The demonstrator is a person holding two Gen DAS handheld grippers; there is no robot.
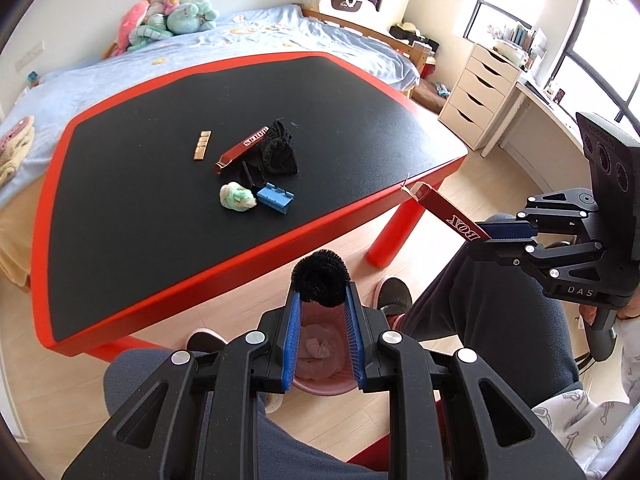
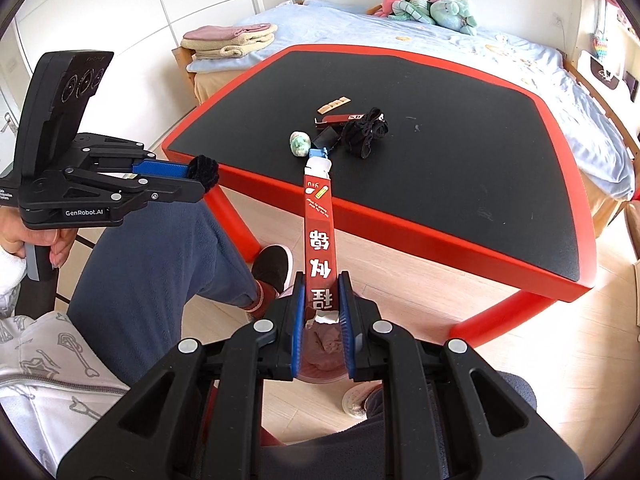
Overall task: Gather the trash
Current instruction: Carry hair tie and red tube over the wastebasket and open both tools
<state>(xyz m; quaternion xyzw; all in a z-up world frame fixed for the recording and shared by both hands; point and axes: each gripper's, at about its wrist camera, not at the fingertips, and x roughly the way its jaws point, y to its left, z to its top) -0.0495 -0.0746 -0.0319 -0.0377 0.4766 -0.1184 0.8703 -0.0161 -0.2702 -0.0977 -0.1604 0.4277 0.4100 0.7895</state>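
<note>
My left gripper (image 1: 321,294) is shut on a black fuzzy ball (image 1: 320,278), held off the table's near edge above a pink bin (image 1: 320,386) on the floor; it also shows in the right wrist view (image 2: 202,176). My right gripper (image 2: 321,280) is shut on a long red box (image 2: 318,232), also seen in the left wrist view (image 1: 452,218), above the bin (image 2: 320,376). On the black table (image 1: 160,184) lie a second red box (image 1: 242,148), a black cloth (image 1: 278,148), a green-white wad (image 1: 237,197), a blue piece (image 1: 274,197) and a wooden strip (image 1: 201,145).
A bed (image 1: 248,40) with plush toys (image 1: 168,16) stands behind the table. A white drawer unit (image 1: 476,94) is at the right. My legs and slippers (image 2: 274,268) are on the wooden floor beside the red table leg (image 1: 394,232).
</note>
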